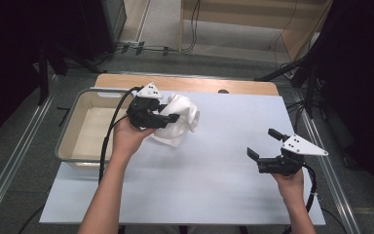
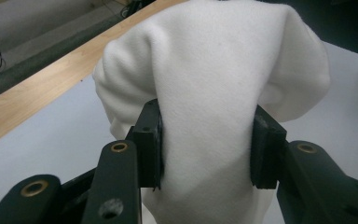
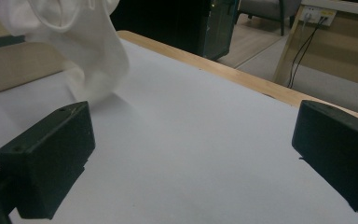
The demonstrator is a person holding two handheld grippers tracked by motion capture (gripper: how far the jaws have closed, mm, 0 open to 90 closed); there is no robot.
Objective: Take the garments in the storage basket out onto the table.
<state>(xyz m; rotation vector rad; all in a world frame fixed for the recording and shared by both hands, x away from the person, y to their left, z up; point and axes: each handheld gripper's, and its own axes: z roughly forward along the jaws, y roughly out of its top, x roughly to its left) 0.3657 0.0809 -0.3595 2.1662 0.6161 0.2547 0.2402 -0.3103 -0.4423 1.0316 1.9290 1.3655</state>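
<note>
High view: left claw (image 1: 168,118), clamped on white cloth (image 1: 180,120); cloth bunched and held over the table (image 1: 214,165) beside the tub (image 1: 85,129), lower edge touching the white sheet. Right claw (image 1: 267,145), jaws wide apart, nothing between them, near the table's right edge.

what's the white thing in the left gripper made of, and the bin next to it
The white cloth looks like soft, matte fleece or felt: fine nap, rounded folds, bunching between the left gripper pads. The bin looks like smooth beige plastic with a paler rim, though coated metal can't be ruled out.
</note>
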